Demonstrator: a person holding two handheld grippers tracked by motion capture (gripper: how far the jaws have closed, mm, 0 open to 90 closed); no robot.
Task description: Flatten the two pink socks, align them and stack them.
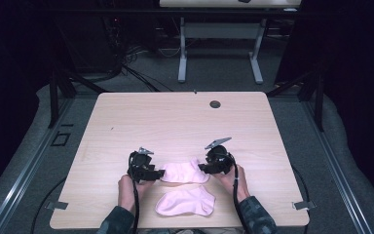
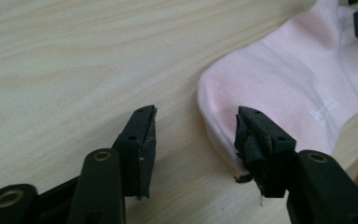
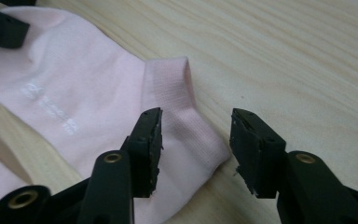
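- While both tongs stand spread, the left tongs (image 1: 159, 173) straddle the toe of the far pink sock (image 1: 184, 172) and the right tongs (image 1: 200, 167) its ribbed cuff, gripping nothing.
- Soft knit, faint white logo.
- A second pink sock (image 1: 186, 202) lies nearer the counter (image 1: 175, 117) edge, below the first.

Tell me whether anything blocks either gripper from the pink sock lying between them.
Nothing visible does. The left gripper sits open at the toe end of the far pink sock, the right gripper open at its cuff; only bare table lies between.
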